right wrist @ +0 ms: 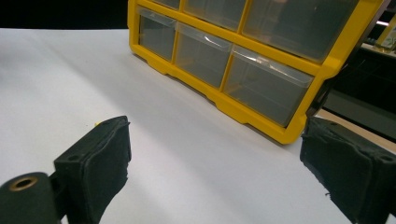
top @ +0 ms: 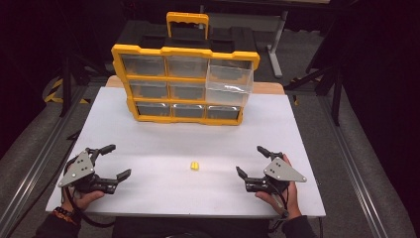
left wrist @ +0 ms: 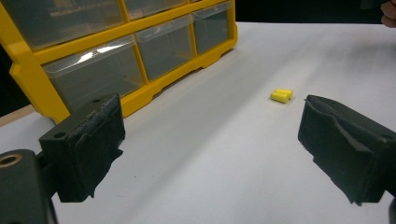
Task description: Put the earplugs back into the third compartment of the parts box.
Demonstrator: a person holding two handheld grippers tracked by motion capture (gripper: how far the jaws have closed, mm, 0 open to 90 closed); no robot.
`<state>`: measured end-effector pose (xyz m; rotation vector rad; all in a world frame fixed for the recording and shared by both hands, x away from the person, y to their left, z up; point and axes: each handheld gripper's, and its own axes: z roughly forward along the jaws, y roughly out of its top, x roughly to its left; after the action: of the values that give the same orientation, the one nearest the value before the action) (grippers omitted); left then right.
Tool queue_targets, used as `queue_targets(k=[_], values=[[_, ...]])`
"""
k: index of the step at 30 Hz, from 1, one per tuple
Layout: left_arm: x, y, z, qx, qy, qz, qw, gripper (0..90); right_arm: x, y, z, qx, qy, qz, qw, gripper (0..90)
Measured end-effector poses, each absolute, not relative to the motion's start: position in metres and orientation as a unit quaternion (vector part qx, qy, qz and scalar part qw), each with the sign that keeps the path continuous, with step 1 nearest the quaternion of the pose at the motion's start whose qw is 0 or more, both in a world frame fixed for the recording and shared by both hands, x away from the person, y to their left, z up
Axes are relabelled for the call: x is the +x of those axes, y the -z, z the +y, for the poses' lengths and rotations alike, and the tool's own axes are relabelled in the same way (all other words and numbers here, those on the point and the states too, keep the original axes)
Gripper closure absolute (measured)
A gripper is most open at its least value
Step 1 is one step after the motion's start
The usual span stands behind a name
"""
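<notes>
While both stand apart, yellow piece [top: 194, 166] lies between each hand-held gripper.

Both hands come in from the near edge, one at each near corner. The left hand [top: 81, 198] wears a band at the wrist and holds the left gripper [top: 113, 160] low over the near left, its grey three-cornered plate facing up and its black jaws pointing right, toward the middle. Those jaws stand wide apart with nothing between them. The right hand [top: 282, 196] holds the right gripper [top: 251, 160] low over the near right, plate up, jaws pointing left, toward the other gripper. They too stand wide apart and hold nothing. The two grippers are well apart. A cable trails back from each toward the person.
</notes>
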<state>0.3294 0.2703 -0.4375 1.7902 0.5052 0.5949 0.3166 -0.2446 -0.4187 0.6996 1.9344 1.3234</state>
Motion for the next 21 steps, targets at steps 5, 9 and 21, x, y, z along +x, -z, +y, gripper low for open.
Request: queue_targets(k=[5,9,21], values=[[0.33,0.438,0.269,0.761,-0.248,0.212,0.56,8.1,0.32,0.42,-0.246,0.273,-0.507,0.748,0.33,10.9],[0.33,0.439,0.27,0.759,-0.246,0.213,0.564,8.4,0.321,0.42,-0.245,0.273,-0.506,0.752,0.323,10.8],[0.33,0.442,0.267,0.769,-0.24,0.21,0.554,8.1,0.338,0.417,-0.238,0.258,-0.492,0.784,0.275,9.2]])
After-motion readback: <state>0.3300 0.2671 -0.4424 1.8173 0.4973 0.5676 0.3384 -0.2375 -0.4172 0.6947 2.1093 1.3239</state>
